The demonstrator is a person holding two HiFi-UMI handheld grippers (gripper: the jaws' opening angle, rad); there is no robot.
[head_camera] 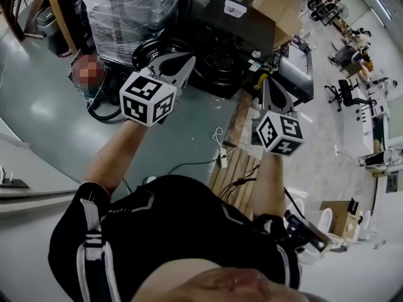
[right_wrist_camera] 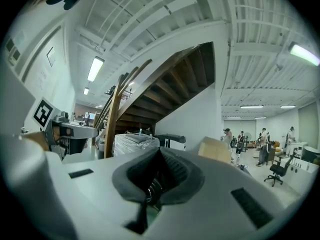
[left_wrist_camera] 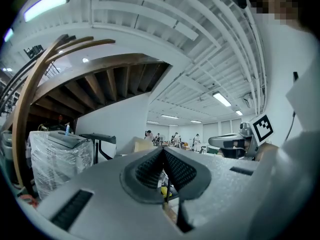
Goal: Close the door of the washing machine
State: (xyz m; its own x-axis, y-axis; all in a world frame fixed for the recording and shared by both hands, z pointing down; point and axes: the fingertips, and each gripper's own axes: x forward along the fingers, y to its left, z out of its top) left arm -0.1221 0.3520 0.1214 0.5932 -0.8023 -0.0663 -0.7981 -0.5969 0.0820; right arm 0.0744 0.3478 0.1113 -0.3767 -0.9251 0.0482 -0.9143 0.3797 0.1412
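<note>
your black shirt (head_camera: 182,225) fills the bottom of the head view, with both forearms reaching out ahead. beyond them the washing machine (head_camera: 236,33) stands as a dark box on the grey floor (head_camera: 50,106), showing a round perforated opening. its black ring-shaped door (head_camera: 151,48) looks swung out to the left, partly behind your left gripper (head_camera: 184,60). a plastic-wrapped appliance (head_camera: 129,8) stands beside it and a cardboard box (head_camera: 280,5) sits on top. a wooden pallet (head_camera: 236,175) and a white cable (head_camera: 220,145) lie between you and the machine. your left gripper (left_wrist_camera: 163,150) and right gripper (head_camera: 265,80) (right_wrist_camera: 159,152) both have their jaws pressed together on nothing, and neither touches the door.
</note>
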